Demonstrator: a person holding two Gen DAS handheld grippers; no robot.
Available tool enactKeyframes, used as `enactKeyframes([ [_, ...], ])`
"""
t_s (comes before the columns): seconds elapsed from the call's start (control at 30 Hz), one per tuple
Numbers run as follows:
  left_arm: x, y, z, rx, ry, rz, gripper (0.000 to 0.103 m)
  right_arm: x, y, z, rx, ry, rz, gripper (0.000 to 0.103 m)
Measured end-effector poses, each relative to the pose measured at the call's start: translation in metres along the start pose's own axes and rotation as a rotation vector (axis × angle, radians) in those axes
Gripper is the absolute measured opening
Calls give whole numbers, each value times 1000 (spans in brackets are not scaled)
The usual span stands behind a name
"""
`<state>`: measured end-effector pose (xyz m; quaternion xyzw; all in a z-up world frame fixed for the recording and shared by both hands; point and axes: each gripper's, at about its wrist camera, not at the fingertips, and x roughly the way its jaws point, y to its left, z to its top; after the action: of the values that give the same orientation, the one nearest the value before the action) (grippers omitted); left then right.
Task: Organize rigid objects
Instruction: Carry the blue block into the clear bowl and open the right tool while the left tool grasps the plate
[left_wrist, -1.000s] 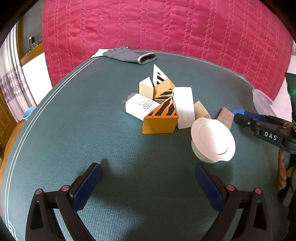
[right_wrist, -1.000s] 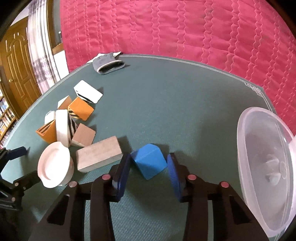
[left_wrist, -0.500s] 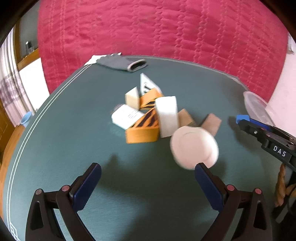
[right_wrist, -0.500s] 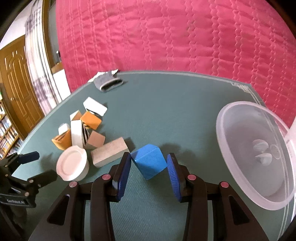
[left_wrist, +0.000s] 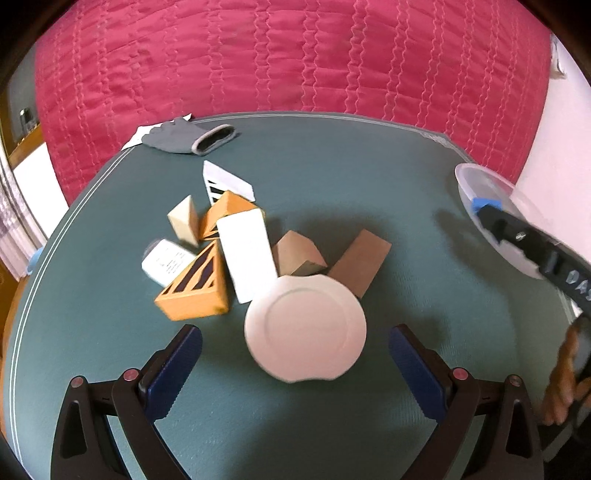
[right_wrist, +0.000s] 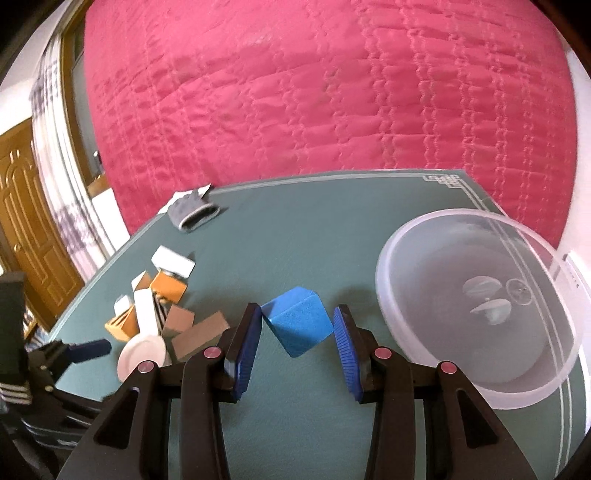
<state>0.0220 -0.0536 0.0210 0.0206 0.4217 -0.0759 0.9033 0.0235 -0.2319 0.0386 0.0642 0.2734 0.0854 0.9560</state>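
Note:
My right gripper (right_wrist: 297, 319) is shut on a blue cube (right_wrist: 295, 325), held on its corner just left of a clear plastic bowl (right_wrist: 391, 258). My left gripper (left_wrist: 294, 334) stands wide open above a white round dish (left_wrist: 306, 328), which shows between its fingers. Behind the dish lies a pile of blocks: an orange striped wedge (left_wrist: 195, 295), a white block (left_wrist: 247, 254), two brown blocks (left_wrist: 299, 254) and a cream wedge (left_wrist: 183, 219). The same pile (right_wrist: 155, 314) appears at the left of the right wrist view.
A grey glove (left_wrist: 188, 138) lies at the far edge of the green table (left_wrist: 332, 177). A red quilted cover hangs behind. The bowl (left_wrist: 476, 184) sits at the table's right corner, with the right gripper's arm (left_wrist: 535, 247) in front of it. A wooden door stands far left.
My right gripper has risen and carried the blue cube away from the brown block toward the bowl. My left gripper has moved in over the white dish, which was off to its right before.

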Motion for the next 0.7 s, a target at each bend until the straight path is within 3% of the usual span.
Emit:
enactKeyframes([
  [0.1,9,-3,3,7,12,24,102,-5,-7,3,24,-25,-16,42],
  [0.33,17,-3,3,-1,29,37,70,-14,-23,9,85,-69,-64,42],
  [0.7,-2,-7,7,15,-22,38,69,-32,-63,21,170,-117,-209,42],
])
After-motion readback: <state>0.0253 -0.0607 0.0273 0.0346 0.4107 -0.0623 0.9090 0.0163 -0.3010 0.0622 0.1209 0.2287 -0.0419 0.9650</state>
